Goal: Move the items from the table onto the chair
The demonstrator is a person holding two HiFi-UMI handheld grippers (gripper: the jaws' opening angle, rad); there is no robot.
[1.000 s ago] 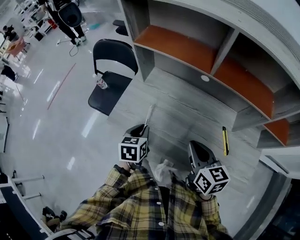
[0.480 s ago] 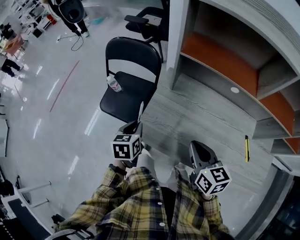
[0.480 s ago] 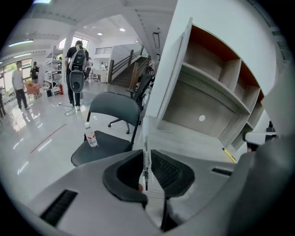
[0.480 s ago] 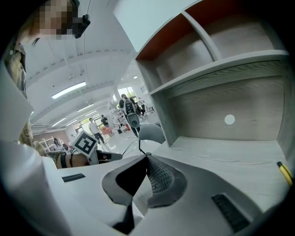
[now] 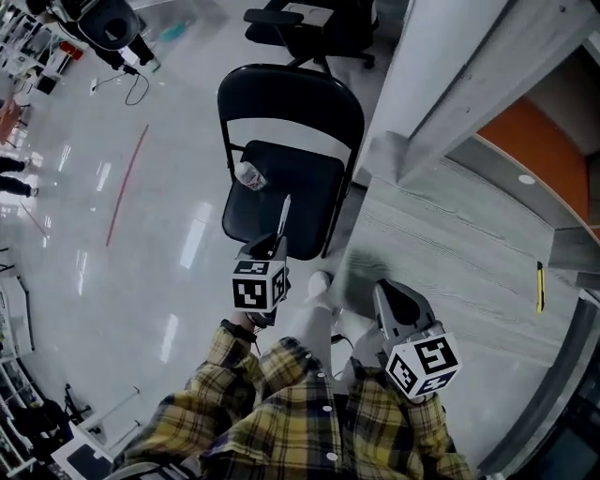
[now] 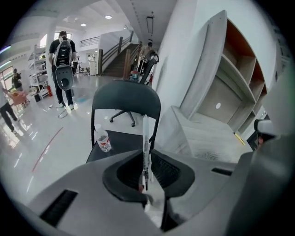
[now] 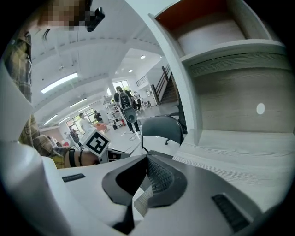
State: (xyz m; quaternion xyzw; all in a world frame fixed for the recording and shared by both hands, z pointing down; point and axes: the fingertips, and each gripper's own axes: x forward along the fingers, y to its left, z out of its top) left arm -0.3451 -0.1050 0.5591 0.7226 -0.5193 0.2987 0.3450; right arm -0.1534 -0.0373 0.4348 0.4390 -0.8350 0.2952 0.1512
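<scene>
Floor: glossy pale grey floor (image 5: 141,253), streaked with light reflections; a thin red line (image 5: 127,183) crosses it.
Seating: black folding chair with metal frame (image 5: 291,103), just beside the table's end; black swivel office chair (image 5: 309,23) behind it.
Table: grey wood-grain table (image 5: 469,253).
Shelving: grey wood-grain shelf unit with orange inner panels (image 5: 539,141), standing along the table's far edge.
Ceiling: white; long strip lights (image 7: 60,82), round recessed lights (image 6: 108,17).
Far end: staircase with dark railing (image 6: 117,55).

Bottle (image 5: 249,175) on chair (image 5: 311,192), left of table (image 5: 450,253)
</scene>
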